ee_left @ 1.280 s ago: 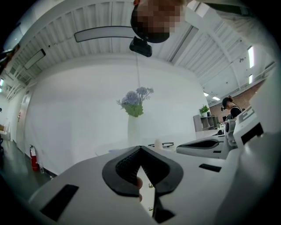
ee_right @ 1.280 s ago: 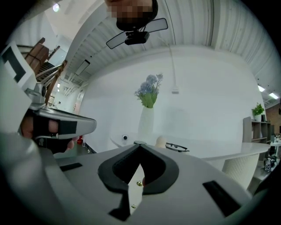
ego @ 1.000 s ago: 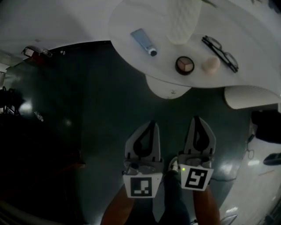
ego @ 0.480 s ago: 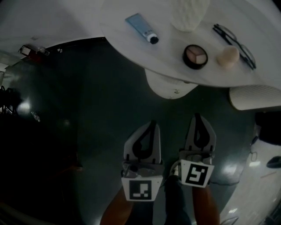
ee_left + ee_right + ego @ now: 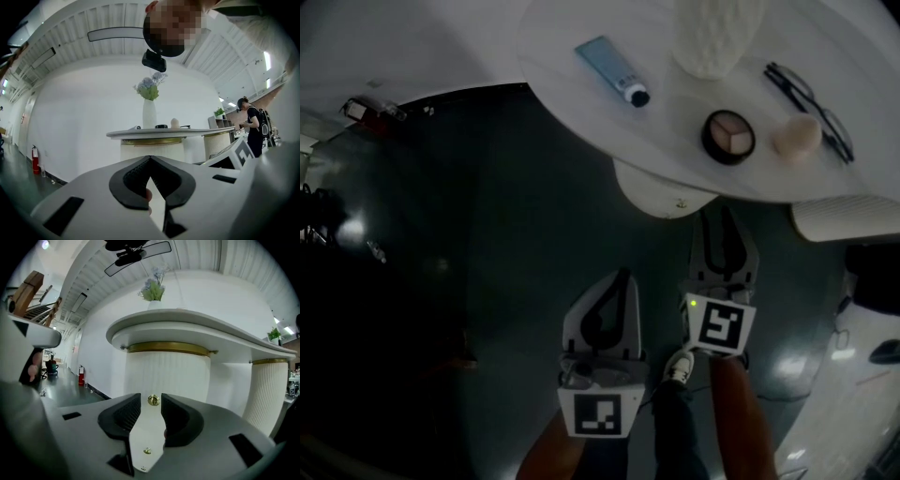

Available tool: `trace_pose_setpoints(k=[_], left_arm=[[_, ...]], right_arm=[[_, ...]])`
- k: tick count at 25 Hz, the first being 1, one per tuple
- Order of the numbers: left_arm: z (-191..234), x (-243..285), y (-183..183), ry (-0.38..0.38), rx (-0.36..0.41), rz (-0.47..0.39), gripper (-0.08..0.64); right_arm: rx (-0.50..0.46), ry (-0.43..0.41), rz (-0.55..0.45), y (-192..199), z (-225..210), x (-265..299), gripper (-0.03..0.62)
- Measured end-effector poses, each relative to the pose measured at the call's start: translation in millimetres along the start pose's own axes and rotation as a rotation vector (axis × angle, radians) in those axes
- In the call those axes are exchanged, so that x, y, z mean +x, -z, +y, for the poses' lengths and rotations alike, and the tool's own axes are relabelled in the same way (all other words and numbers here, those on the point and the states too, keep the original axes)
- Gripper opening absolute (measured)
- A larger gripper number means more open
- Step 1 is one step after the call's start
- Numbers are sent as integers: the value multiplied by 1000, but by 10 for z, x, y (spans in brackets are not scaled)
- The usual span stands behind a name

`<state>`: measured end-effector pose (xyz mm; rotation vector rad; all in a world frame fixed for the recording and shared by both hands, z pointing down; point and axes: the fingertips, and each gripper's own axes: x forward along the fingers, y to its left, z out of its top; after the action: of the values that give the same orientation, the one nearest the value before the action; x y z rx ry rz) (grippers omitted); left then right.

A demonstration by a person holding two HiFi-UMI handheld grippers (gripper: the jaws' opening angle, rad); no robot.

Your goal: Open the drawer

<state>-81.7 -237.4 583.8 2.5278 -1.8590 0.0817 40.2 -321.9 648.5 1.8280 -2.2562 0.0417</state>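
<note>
Beneath the near edge of the white curved tabletop (image 5: 581,28), the rounded white ribbed drawer front (image 5: 166,376) is found, topped by a gold band and fitted with a small brass knob (image 5: 153,400). In the head view the same drawer front (image 5: 656,187) is seen bulging out from under the tabletop, with the knob (image 5: 682,202) on its near face.

The right gripper (image 5: 151,401) is held level before the drawer. Its jaws are opening, and the knob is seen in the gap at their tips; the pads are not pressed on it. Whether the knob lies between the tips or just beyond them cannot be judged.

The left gripper (image 5: 150,158) is held nearer and to the left, well apart from the drawer. Its jaws are closed tip to tip and nothing is gripped.

On the tabletop are recorded a pale blue tube with a dark cap (image 5: 614,70), a white textured vase (image 5: 712,37), a round make-up compact (image 5: 728,137), a peach-coloured sponge (image 5: 795,136) and black-framed spectacles (image 5: 811,98). All are standing apart from one another, except that the sponge is just beside the spectacles. A dark glossy floor (image 5: 487,234) is noted below.
</note>
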Motion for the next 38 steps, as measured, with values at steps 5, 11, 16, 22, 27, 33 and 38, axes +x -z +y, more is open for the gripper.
trace_pose_setpoints(k=[5, 11, 16, 22, 27, 33, 38], left_arm=[[45, -35, -21, -7, -14, 6, 2], [75, -64, 9, -16, -31, 16, 3], [61, -85, 37, -5, -23, 27, 3], [119, -74, 18, -22, -35, 23, 3], [174, -72, -10, -28, -28, 17, 3], [209, -80, 4, -35, -37, 22, 2], [229, -105, -28, -36, -29, 18, 3]], right_arm=[[33, 47, 24, 99, -48, 277, 132], [36, 101, 60, 71, -39, 511, 132], [63, 138, 68, 88, -101, 574, 130], [53, 136, 71, 96, -92, 562, 109], [52, 136, 80, 98, -97, 553, 107], [45, 130, 75, 126, -42, 413, 106], [20, 114, 45, 164, 72, 70, 106]])
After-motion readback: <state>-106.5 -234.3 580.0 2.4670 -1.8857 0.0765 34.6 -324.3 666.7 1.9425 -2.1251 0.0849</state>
